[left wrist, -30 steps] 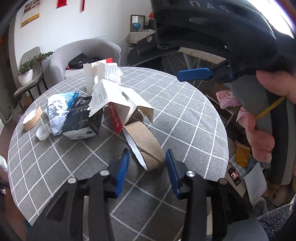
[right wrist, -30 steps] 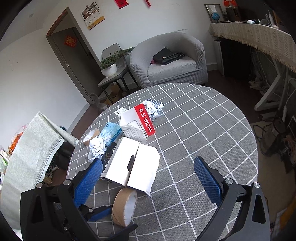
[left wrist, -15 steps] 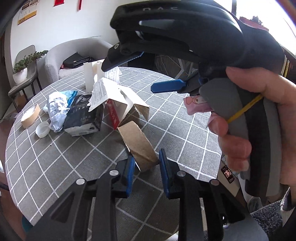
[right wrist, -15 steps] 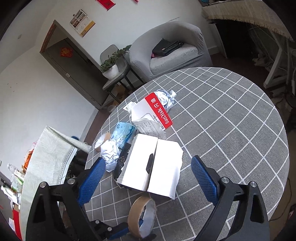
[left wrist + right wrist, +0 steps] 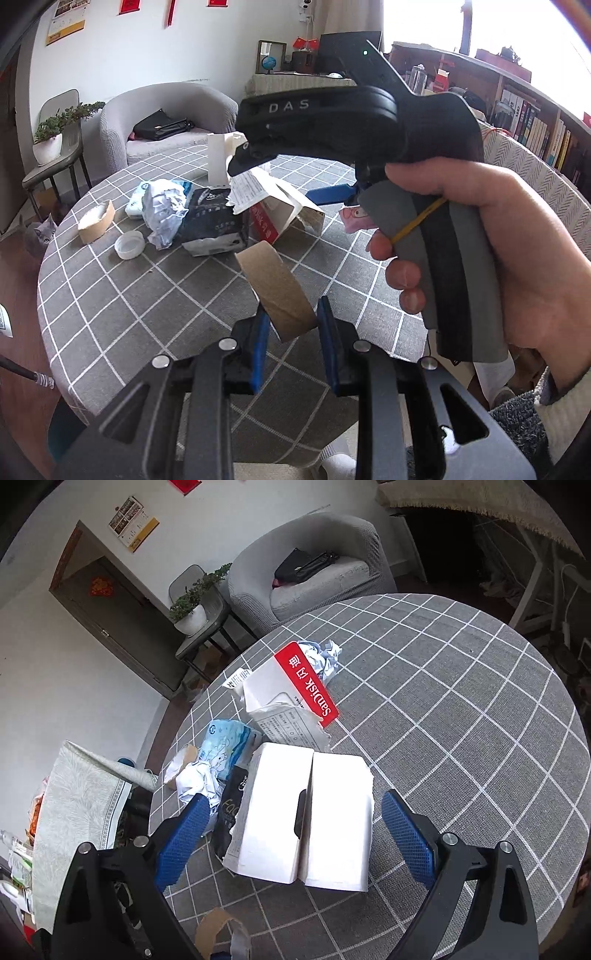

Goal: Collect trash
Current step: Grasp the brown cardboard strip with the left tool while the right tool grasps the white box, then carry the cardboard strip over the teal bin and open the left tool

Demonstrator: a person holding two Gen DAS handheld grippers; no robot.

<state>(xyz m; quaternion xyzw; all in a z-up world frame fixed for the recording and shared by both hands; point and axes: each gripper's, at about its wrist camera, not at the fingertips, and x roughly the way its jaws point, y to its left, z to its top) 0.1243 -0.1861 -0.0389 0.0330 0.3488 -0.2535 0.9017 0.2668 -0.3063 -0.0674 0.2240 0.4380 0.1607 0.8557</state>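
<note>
My left gripper (image 5: pixel 291 325) is shut on a brown tape roll (image 5: pixel 277 291) and holds it above the checked table (image 5: pixel 110 295). The roll also shows at the bottom of the right wrist view (image 5: pixel 218 934). My right gripper (image 5: pixel 295 834) is open and hovers over a white open carton (image 5: pixel 306 819), one finger on each side. Around it lie a red-and-white SanDisk box (image 5: pixel 295 686), a black packet (image 5: pixel 214 225), crumpled paper (image 5: pixel 162 210), a blue tissue pack (image 5: pixel 225 749), a second tape roll (image 5: pixel 96 221) and a white lid (image 5: pixel 129 245).
A grey armchair (image 5: pixel 314 576) with a black bag stands beyond the table, beside a chair with a potted plant (image 5: pixel 192 613). A grey cat (image 5: pixel 40 236) sits on the floor at the left. Bookshelves (image 5: pixel 535 125) fill the right.
My left gripper has closed on the brown tape roll and lifted it off the table. My right gripper has moved forward and down over the white carton, staying open.
</note>
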